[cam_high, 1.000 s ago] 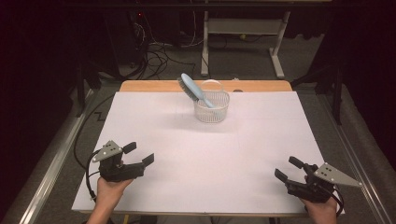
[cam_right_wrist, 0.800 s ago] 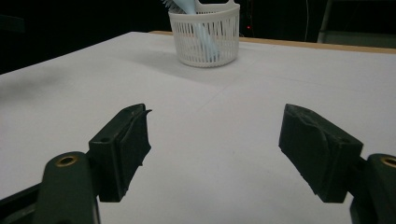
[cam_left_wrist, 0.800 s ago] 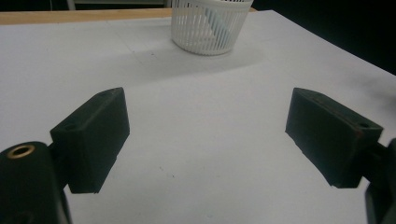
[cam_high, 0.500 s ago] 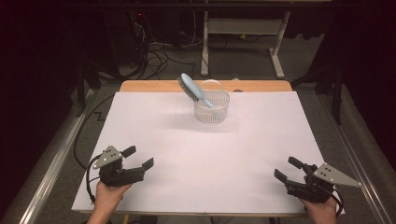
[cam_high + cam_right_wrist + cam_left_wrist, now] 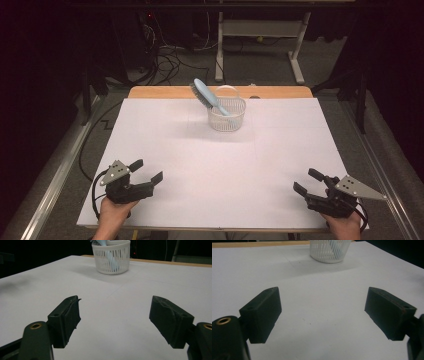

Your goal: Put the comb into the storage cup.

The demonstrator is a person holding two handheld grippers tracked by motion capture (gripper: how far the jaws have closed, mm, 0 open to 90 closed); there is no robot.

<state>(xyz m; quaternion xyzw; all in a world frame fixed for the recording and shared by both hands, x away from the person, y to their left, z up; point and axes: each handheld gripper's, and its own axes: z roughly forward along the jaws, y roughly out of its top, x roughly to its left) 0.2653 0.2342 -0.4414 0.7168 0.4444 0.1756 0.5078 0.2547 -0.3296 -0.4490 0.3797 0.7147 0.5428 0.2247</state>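
A white mesh basket [image 5: 227, 114] is sitting in the upper middle of the high view, near the far edge of the white-covered table [image 5: 220, 170]. A light blue hairbrush [image 5: 207, 96] is standing in the basket handle-down, its bristled head leaning out over the rim toward the upper left; the rim is propping it, which is likely why it is staying tilted rather than falling flat.

The left gripper [image 5: 148, 172] is resting at the lower left of that frame and the right gripper [image 5: 306, 181] at the lower right, both well apart from the basket. Each is holding its jaws spread wide with nothing between them, and both are pointing toward the basket, which suggests a ready position.
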